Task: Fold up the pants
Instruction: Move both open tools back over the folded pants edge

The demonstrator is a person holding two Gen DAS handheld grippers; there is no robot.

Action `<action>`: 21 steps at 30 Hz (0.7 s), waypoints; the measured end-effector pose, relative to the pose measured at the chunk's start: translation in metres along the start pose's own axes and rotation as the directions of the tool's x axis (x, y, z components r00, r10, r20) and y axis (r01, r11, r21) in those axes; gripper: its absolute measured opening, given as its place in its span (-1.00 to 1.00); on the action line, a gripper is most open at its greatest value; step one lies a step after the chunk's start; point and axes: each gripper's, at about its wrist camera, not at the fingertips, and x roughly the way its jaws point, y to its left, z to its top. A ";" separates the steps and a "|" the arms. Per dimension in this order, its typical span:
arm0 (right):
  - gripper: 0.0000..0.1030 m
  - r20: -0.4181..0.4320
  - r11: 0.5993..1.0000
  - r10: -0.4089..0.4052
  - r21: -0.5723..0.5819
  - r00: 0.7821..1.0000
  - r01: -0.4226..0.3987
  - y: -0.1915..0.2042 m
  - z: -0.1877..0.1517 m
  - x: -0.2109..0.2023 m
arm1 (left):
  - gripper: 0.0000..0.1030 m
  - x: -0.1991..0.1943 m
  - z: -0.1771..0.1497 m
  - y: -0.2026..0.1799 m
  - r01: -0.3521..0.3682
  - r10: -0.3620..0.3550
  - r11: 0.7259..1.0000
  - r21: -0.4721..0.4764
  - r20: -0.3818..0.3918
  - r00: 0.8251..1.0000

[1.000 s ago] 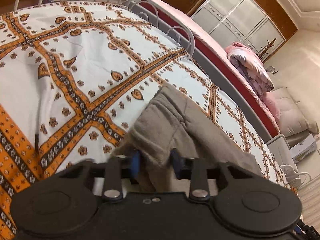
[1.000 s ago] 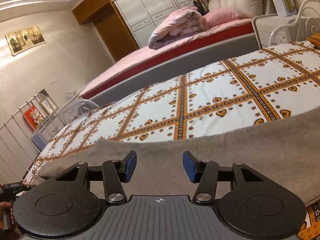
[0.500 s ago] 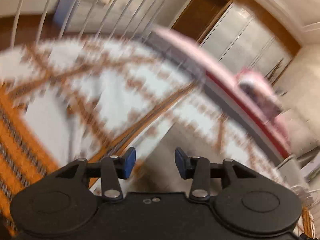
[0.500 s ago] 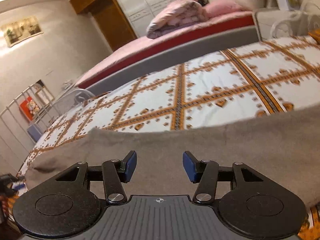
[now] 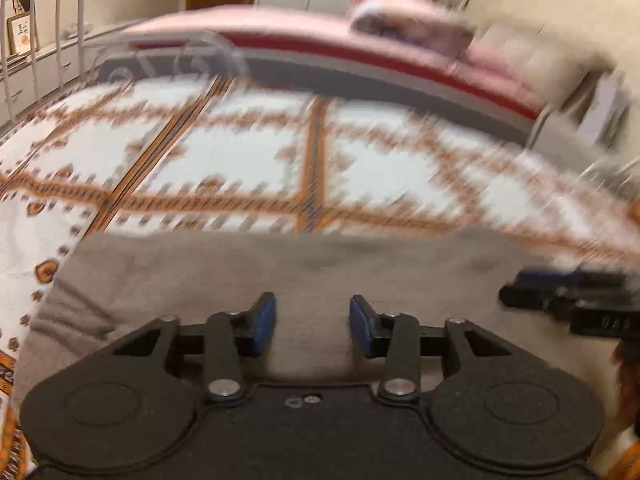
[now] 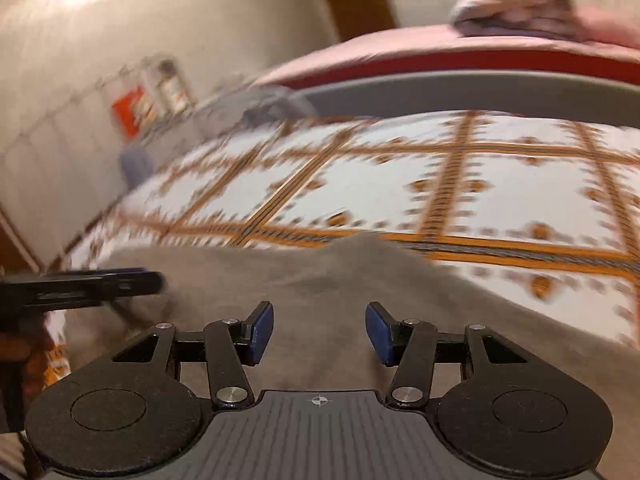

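Note:
Grey-brown pants (image 5: 280,268) lie flat on the white-and-orange patterned bedspread (image 5: 240,152). They also show in the right wrist view (image 6: 320,280). My left gripper (image 5: 312,328) is open and empty, low over the pants. My right gripper (image 6: 319,332) is open and empty over the same cloth. The right gripper's black body shows at the right edge of the left wrist view (image 5: 572,292). The left gripper shows at the left edge of the right wrist view (image 6: 80,284). Both views are blurred by motion.
A second bed with a red side and pink cover (image 5: 360,36) stands beyond, with a rolled pink quilt (image 6: 516,8) on it. White metal bed rails (image 5: 32,20) stand at the far left. A wardrobe fills the back wall.
My left gripper has let go of the pants edge, opened, and swung right to face across the bed. My right gripper stayed open and turned left. The pants now lie flat.

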 end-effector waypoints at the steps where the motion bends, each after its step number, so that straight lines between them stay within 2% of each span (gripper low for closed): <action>1: 0.00 -0.036 0.998 -0.031 -0.051 0.999 0.029 0.005 0.001 0.017 | -0.62 0.005 -0.003 0.009 -0.014 0.014 1.000 0.000 0.005 1.000; 3: -0.01 -0.073 0.991 -0.104 -0.089 0.992 0.097 0.000 0.002 0.042 | -1.00 0.007 -0.004 0.023 -0.038 0.038 0.999 -0.031 0.002 0.999; 4: -0.01 -0.056 0.991 -0.106 -0.093 0.993 0.100 -0.005 0.003 0.047 | -1.00 0.005 -0.004 0.031 -0.038 0.039 0.998 -0.055 0.007 0.999; 6: 0.00 -0.034 0.979 -0.169 -0.120 0.985 0.164 -0.008 0.010 0.050 | -1.00 0.000 -0.003 0.038 -0.003 0.004 0.996 -0.090 0.017 1.000; 8: 0.00 -0.034 0.989 -0.139 -0.055 0.990 0.137 -0.018 0.016 0.047 | -1.00 -0.013 -0.001 0.034 -0.013 0.015 0.998 -0.062 0.039 0.999; 9: 0.00 -0.010 0.992 -0.122 -0.039 0.992 0.122 -0.019 0.017 0.041 | -0.68 -0.018 0.003 0.030 -0.016 0.019 0.999 -0.047 0.052 0.998; 11: 0.01 0.049 0.995 -0.091 -0.040 0.995 0.093 -0.016 0.023 0.031 | -0.28 -0.021 0.009 0.021 -0.018 0.020 1.000 -0.018 0.092 0.996; 13: 0.00 0.044 0.999 -0.039 -0.034 0.998 0.040 -0.011 0.025 0.034 | 0.08 -0.025 0.011 0.011 -0.045 0.042 0.999 0.023 0.115 0.992; 15: 0.00 0.003 1.000 -0.007 -0.028 1.000 0.007 -0.008 0.023 0.046 | 0.14 -0.023 0.011 0.006 -0.062 0.055 0.997 0.054 0.120 0.991; 17: 0.00 -0.050 0.996 -0.065 -0.068 0.997 0.061 -0.003 0.022 0.063 | 0.14 -0.014 0.010 0.004 -0.082 0.074 0.993 0.084 0.098 0.992; 21: 0.00 -0.039 0.989 -0.108 -0.107 0.993 0.104 0.005 0.029 0.070 | 0.16 -0.011 0.007 -0.001 -0.107 0.095 0.987 0.117 0.101 0.990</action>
